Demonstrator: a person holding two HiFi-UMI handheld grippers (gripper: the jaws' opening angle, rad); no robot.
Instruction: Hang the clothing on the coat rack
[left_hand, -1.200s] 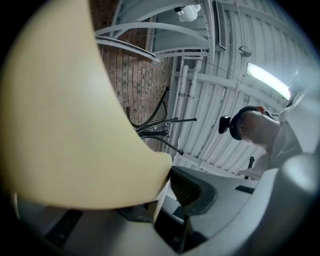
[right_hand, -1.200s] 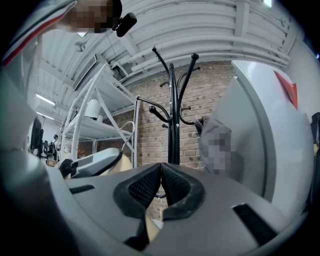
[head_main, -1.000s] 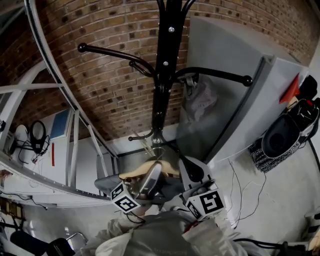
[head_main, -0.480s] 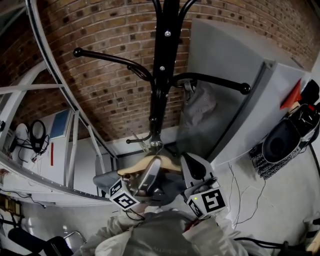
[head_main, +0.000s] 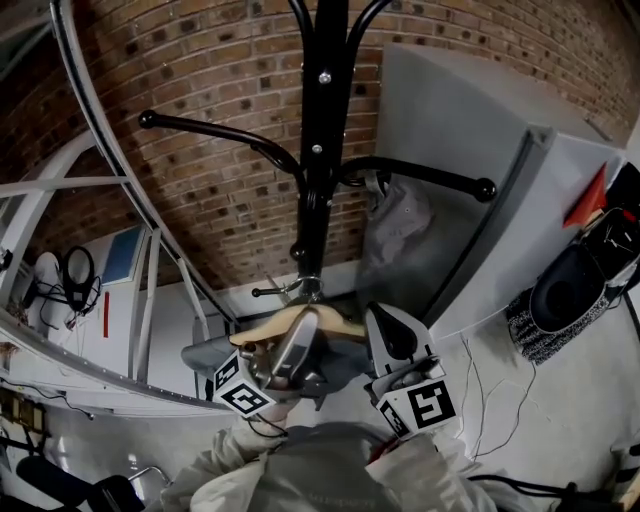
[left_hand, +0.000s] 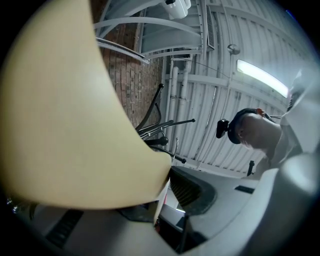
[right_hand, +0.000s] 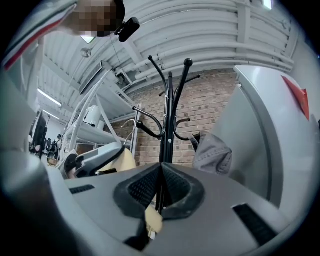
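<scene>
Left gripper (head_main: 298, 345): jaws spread wide, clamped on wooden hanger (head_main: 265, 330), just below coat rack (head_main: 322, 120) pole. Grey cloth (head_main: 205, 355) under hanger's left end. Right gripper (right_hand: 161, 172) beside hanger's right end, jaws pressed together, pale sliver low between them, can't tell what. Grey garment (head_main: 397, 215) hanging on rack's right arm, near grey cabinet (head_main: 470, 150).

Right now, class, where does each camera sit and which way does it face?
Head view: on the person's head, facing the coat rack; left gripper, right gripper, grey sleeves show.
Left gripper view: along its jaws, shut on the wooden hanger; person's head shows.
Right gripper view: along its shut jaws, towards the rack.
All share the coat rack.
</scene>
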